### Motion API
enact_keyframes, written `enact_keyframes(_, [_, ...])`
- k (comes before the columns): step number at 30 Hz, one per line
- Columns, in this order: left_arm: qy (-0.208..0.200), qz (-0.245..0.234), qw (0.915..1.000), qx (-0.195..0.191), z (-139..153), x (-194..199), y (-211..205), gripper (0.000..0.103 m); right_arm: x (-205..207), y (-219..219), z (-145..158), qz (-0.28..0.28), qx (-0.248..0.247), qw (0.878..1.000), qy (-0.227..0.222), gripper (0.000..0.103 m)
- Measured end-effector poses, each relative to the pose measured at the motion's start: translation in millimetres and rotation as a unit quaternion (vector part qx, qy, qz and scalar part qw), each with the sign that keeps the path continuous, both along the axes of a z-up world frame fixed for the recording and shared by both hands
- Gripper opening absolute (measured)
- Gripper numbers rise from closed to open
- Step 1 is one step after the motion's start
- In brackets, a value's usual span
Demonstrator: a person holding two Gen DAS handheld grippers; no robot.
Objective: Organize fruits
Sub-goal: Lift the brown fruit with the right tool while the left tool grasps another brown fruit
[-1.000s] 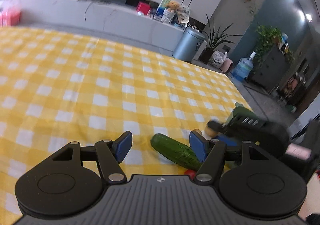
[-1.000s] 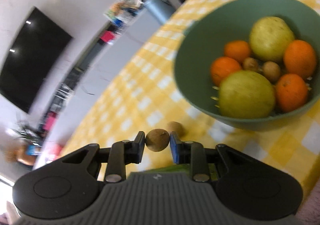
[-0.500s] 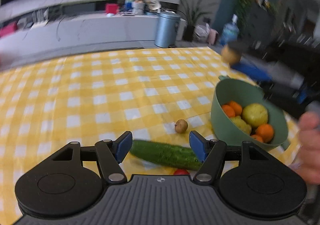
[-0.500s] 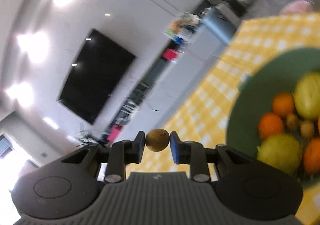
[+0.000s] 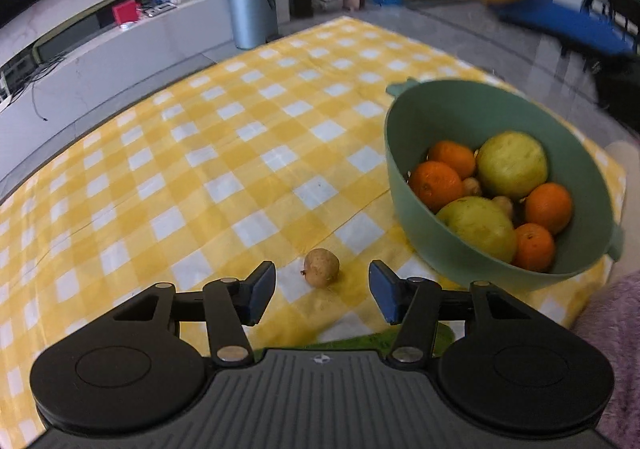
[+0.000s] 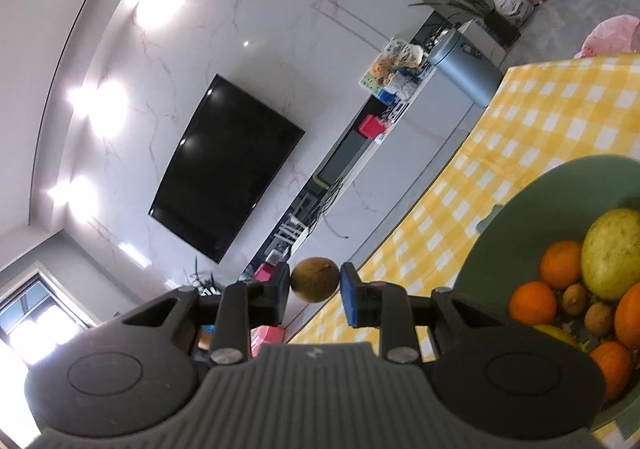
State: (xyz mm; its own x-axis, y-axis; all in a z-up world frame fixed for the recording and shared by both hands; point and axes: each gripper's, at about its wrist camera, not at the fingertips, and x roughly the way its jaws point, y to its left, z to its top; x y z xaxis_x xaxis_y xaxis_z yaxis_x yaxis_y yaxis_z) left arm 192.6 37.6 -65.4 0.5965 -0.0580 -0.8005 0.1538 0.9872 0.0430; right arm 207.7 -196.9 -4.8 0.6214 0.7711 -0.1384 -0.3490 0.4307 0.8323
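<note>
On the yellow checked tablecloth (image 5: pixel 248 137), a small brown fruit (image 5: pixel 321 266) lay loose, just ahead of the left gripper (image 5: pixel 322 295) and in line with the gap between its blue pads (image 5: pixel 262 289), which touched nothing; the jaws had just been closing, though they stood apart with nothing between them. Near the fruit's right sat the green bowl (image 5: pixel 412 185), holding oranges (image 5: pixel 434 185), two yellow-green fruits (image 5: pixel 512 163) and a few small brown ones. A strip of green cucumber (image 5: pixel 360 341) showed at the gripper's base. Raised beside the bowl's rim, the right gripper (image 6: pixel 315 286) was clamped on a second brown fruit (image 6: pixel 315 284), carried clear of the cloth.
</note>
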Motion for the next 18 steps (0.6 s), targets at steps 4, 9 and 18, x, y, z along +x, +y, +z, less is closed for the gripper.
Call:
enact_keyframes(4, [0.03, -0.019, 0.9993, 0.013, -13.6, 14.7, -3.2, 0.059, -6.1, -1.1, 7.8, -0.009, -0.026, 0.999, -0.019, 0.024])
enact_keyframes(9, [0.046, -0.027, 0.9979, 0.037, -25.0, 22.1, -7.1, 0.049, -7.5, -0.7, 10.4, -0.008, -0.033, 0.999, -0.026, 0.024])
enact_keyframes(18, [0.062, -0.005, 0.998, 0.014, -27.7, 33.3, -0.1, 0.032, -3.4, -8.3, 8.3, -0.002, 0.003, 1.0, 0.001, 0.024])
